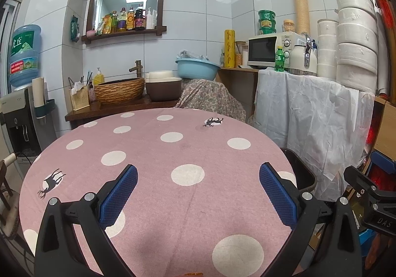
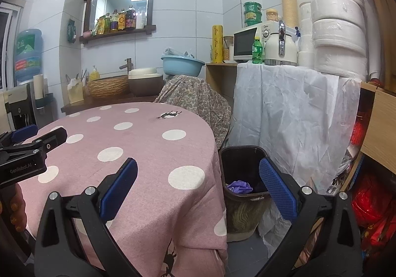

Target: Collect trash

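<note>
A microwave (image 1: 266,49) stands behind a green bottle (image 1: 279,59) and a white kettle (image 1: 302,59). A blue basin (image 1: 198,69) sits near a woven bowl (image 1: 120,90). Bottles line the shelf (image 1: 123,34).

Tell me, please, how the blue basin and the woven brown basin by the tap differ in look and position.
The blue basin is smooth, plain plastic; the woven brown basin has a ribbed, basket-like outside. The blue basin is perched on a floral-covered object, while the woven brown basin sits lower on the dark wooden counter under the tap. Both are round, open-topped and stand behind the pink table.
</note>
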{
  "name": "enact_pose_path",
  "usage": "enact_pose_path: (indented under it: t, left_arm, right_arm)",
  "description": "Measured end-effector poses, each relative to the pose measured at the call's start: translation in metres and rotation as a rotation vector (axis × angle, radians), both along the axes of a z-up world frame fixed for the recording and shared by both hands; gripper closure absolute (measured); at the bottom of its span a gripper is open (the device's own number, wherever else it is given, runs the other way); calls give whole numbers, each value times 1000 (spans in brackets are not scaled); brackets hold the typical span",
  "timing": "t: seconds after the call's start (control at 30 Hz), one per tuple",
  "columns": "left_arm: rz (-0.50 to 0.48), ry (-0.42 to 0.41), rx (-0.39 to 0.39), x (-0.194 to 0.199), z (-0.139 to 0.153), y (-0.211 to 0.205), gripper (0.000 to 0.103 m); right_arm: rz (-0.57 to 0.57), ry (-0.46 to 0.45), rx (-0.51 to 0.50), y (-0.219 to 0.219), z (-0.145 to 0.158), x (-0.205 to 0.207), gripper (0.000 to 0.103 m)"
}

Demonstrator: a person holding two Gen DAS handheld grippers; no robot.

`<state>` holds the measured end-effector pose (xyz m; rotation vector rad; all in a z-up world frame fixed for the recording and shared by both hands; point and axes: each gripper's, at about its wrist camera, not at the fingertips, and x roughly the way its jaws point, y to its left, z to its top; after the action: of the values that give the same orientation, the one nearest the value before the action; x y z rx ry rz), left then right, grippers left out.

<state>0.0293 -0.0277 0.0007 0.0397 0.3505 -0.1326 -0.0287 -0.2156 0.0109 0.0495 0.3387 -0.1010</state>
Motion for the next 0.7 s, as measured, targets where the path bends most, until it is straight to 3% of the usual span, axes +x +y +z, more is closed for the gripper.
enact_pose_path:
  t: [0.7]
  left_arm:
    - [-5,6,3,1,-2,-2,5]
  right_arm:
    - [-4,0,0,0,0,0,6]
